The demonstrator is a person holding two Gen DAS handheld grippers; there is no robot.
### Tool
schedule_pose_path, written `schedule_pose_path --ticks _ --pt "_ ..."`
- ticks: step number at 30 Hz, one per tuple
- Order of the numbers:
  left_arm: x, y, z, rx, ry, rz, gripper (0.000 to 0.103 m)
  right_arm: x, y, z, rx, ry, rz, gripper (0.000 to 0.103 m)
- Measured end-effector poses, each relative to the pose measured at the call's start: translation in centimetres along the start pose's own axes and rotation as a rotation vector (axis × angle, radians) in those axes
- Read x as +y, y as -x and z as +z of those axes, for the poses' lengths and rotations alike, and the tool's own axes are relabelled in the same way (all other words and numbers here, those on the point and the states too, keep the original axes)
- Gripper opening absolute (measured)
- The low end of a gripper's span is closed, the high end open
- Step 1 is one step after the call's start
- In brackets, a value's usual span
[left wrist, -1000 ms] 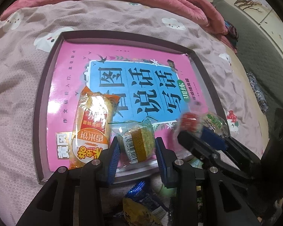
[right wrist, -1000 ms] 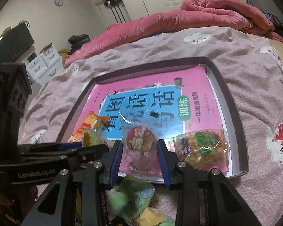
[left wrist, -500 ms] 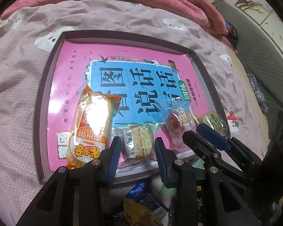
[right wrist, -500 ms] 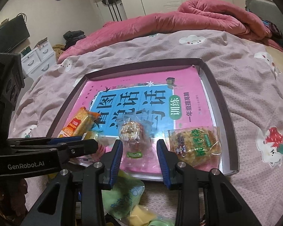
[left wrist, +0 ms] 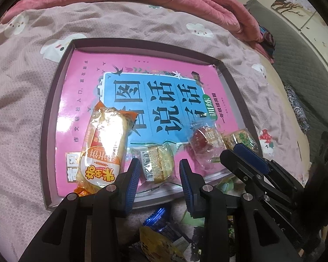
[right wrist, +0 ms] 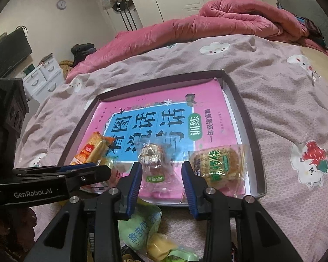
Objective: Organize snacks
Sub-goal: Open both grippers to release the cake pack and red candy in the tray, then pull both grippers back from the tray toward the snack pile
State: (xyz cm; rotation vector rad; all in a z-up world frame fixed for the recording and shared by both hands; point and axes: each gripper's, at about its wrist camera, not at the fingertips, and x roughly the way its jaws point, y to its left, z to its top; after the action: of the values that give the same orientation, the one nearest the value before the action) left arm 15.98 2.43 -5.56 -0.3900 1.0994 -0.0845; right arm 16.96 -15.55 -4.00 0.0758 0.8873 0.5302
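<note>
Four wrapped snacks are lined up along the near edge of a tray (right wrist: pixel 249 118): orange pack (left wrist: pixel 102 150), barcoded cake (left wrist: pixel 157 163), round pastry (right wrist: pixel 153 155), green-labelled cake (right wrist: pixel 218 163). The left gripper (left wrist: pixel 158 174) and right gripper (right wrist: pixel 160 179) are held spread, empty.

A shallow tray (left wrist: pixel 46 118) lies on the bedspread (left wrist: pixel 17 83) and fills the middle of both views; a large book (left wrist: pixel 155 100) lies flat inside it. Four wrapped snacks sit in a row on the book along its lower edge. In the left wrist view, the long rice-cracker packet (left wrist: pixel 102 150) is lower left, the small barcoded pastry (left wrist: pixel 157 161) just right of it, then a round wrapped cake (left wrist: pixel 205 144), with a flat biscuit pack (left wrist: pixel 240 137) farthest right. Below the tray's lower rim, more snack packets (right wrist: pixel 144 229) lie loose on the bedspread. A bunched quilt (right wrist: pixel 229 19) lies beyond the tray, across the top of the frame.
</note>
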Motion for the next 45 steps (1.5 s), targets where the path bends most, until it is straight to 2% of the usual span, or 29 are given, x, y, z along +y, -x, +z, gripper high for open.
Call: schedule_pose_path --ticks 9,11,13,20,31,45 --pt "-0.1 1.3 -0.2 -0.015 0.001 -0.007 0.039 -0.2 0.8 -0.1 -0.012 -0.001 0.013 0.038" --pt "-0.1 1.6 -0.2 -0.02 0.003 -0.004 0.043 0.0 1.0 -0.2 -0.011 0.005 0.017 0.038" --pt "-0.1 2.0 -0.3 -0.027 0.005 -0.007 0.048 0.2 1.2 -0.3 -0.015 0.011 0.023 0.039" --pt "0.1 3.2 -0.5 -0.043 0.017 -0.008 0.049 0.6 2.2 -0.3 -0.04 0.022 0.038 0.044" --pt "0.5 5.0 -0.7 -0.072 0.027 -0.009 0.059 0.8 3.4 -0.3 -0.066 0.037 0.041 0.052" --pt "0.3 6.3 -1.0 -0.094 0.027 -0.004 0.064 0.6 5.1 -0.3 -0.098 0.041 0.02 0.057"
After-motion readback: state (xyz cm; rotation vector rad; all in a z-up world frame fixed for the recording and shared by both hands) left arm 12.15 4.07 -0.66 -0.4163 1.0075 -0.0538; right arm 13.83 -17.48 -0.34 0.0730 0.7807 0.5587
